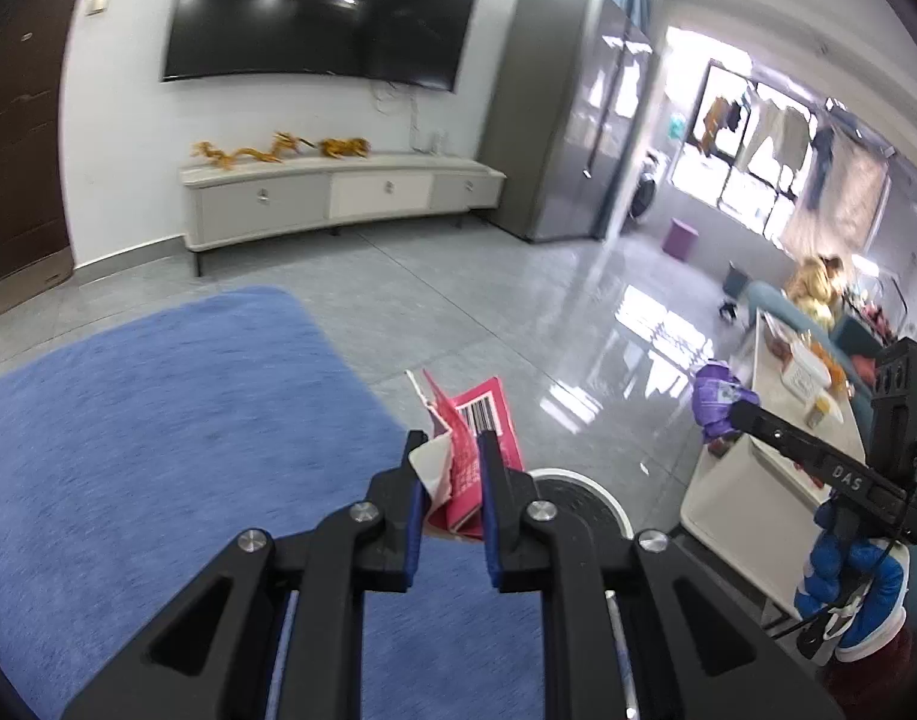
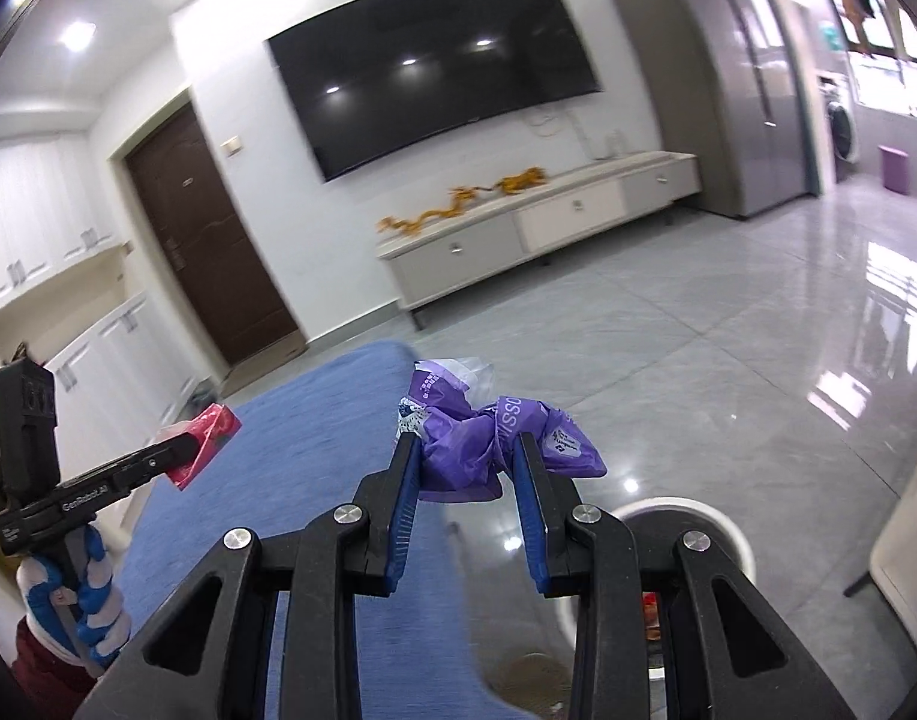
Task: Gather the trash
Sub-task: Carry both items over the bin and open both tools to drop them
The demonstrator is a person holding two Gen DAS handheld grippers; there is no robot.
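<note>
The left tongs (image 1: 452, 441) are closed tight on a crumpled pink and white paper package with a barcode (image 1: 482, 420), pinched between the blue pads and held up in the air above the edge of the big blue rug (image 1: 158, 420). The right tongs (image 2: 467, 447) stand a little wider and are clamped on a scrunched purple plastic wrapper with white print (image 2: 494, 444), which bulges out past both fingers. Both pieces of trash hang over the spot where the blue rug meets the glossy grey tiled floor (image 2: 728, 372). Just beyond the rug's edge, low under the tongs, sits a round white-rimmed bin with a dark inside (image 2: 686, 516); the purple wrapper hangs nearer to it than to the rug's far end. Each tool is gripped by a hand in a blue and white glove (image 1: 848, 588). Off the rug, past the bin, stands a pale bench (image 1: 758, 480) with small items on it. Across the floor from the rug, a long white low cabinet (image 1: 338, 192) sits under a black wall television (image 1: 320, 12).
</note>
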